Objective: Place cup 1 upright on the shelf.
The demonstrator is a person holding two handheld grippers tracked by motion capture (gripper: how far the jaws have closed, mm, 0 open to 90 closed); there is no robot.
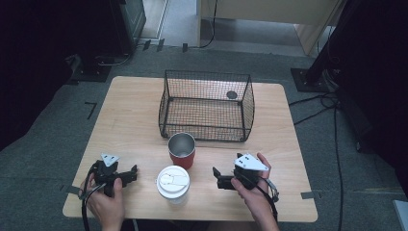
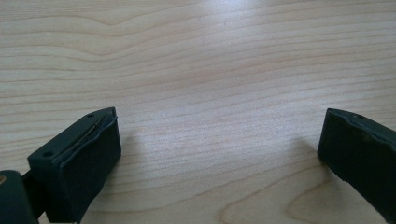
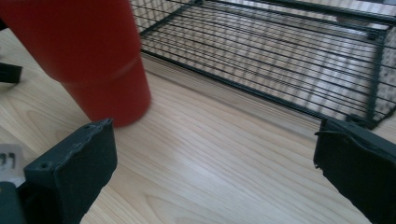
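Red cup (image 1: 182,150) w/ white-lidded cup (image 1: 172,182) near tabletop (image 1: 130,120) front edge, between left tongs (image 1: 133,173) & right tongs (image 1: 216,176); both gaping, empty; wire basket (image 1: 207,106) behind, toward far edge.

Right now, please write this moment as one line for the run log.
left gripper: open, empty | right gripper: open, empty | red cup: upright, before wire basket | white-lidded cup: between grippers, untouched

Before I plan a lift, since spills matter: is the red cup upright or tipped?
Upright. The red cup stands on its base on the table, its open steel mouth facing up, in front of the wire basket.
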